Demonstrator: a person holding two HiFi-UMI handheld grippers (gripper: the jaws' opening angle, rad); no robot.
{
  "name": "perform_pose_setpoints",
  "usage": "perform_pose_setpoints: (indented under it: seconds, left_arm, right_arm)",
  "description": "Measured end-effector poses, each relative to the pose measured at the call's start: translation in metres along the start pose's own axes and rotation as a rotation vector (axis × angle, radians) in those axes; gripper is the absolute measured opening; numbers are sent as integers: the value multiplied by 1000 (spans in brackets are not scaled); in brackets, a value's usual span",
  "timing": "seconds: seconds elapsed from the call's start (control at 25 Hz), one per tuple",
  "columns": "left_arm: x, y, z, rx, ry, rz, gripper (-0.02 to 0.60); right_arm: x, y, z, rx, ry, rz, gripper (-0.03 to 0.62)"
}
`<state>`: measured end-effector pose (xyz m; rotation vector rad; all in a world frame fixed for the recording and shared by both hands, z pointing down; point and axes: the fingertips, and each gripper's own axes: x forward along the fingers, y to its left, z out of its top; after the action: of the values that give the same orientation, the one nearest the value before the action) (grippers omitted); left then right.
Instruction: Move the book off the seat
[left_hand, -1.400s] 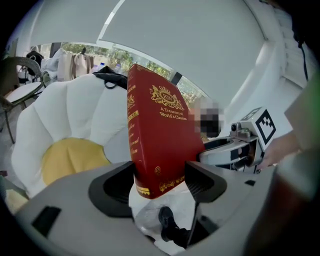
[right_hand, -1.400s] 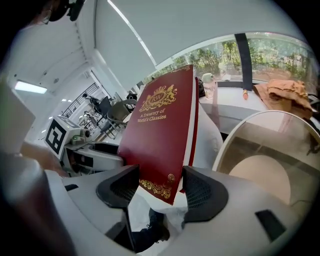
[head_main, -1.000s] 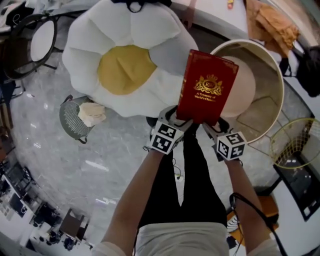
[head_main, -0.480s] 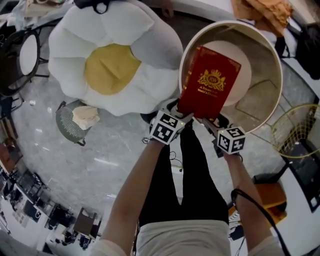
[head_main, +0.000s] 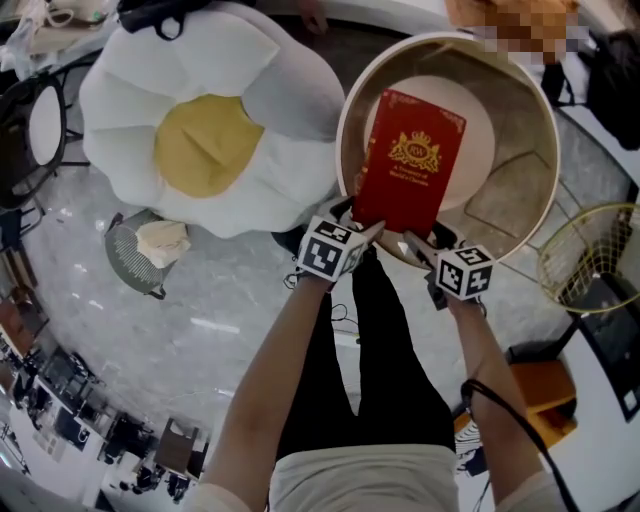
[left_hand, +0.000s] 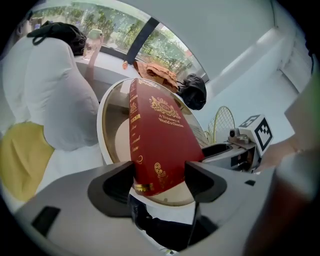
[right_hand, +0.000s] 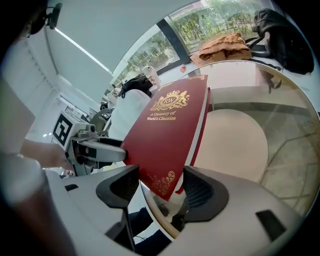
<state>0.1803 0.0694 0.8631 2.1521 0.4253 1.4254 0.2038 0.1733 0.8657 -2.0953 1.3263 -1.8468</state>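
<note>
I've the red gold-lettered hardback book (head_main: 410, 160) pinched at its lower corners by my left hand-held gripper (head_main: 362, 228) and right hand-held gripper (head_main: 412, 240), over the round glass worktop (head_main: 520, 195), clear of the white flower-shaped seat (head_main: 200, 130); next, I reckon, lower it flat.

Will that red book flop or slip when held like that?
Probably stiff: the red book stands flat above the left gripper and right gripper, no sag. Its thick spine suggests some weight. The glossy cover, pinched only near its bottom edge, might slip.
</note>
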Motion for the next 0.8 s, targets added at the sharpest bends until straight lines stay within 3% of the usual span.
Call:
perform_pose_setpoints:
  seconds: [0.52, 0.72, 0.8]
  left_arm:
    - [4, 0, -15, -64, 66, 52, 319]
    - [-38, -16, -8, -18, 40, 77, 314]
    - [-74, -32, 6, 25, -1, 102, 294]
  right_arm:
    - [-1, -28, 1, 48, 15, -17, 288]
    - [-45, -24, 18, 13, -23, -34, 287]
    - [-78, -11, 30, 5, -60, -22, 234]
